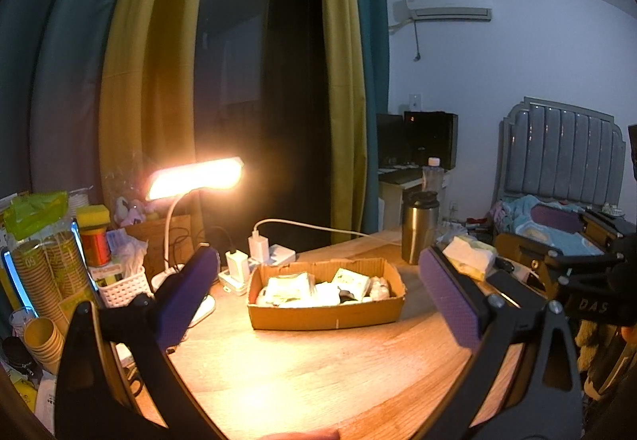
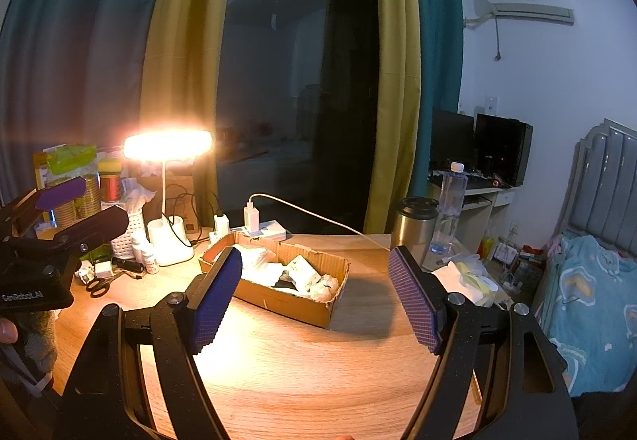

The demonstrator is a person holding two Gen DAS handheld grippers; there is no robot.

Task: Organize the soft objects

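A shallow cardboard box [image 1: 324,316] sits mid-table under a lit desk lamp [image 1: 195,177], holding pale, crumpled soft packets [image 1: 286,289] and wads, one dark piece among them. Both the left gripper [image 1: 318,296] and right gripper [image 2: 314,296] stand wide and empty short of the box. Only the right view shows scissors [image 2: 96,287] and small bottles [image 2: 149,261] by the lamp's base.

I'm seeing a lit lamp [image 2: 167,147] glowing at the table's [image 2: 302,368] far-left edge, chargers [image 2: 251,219] plugged in beside it, scissors [image 2: 96,285] by the left edge, and a steel flask [image 2: 412,227] at the far-right edge with a bottle [image 2: 448,209] behind.
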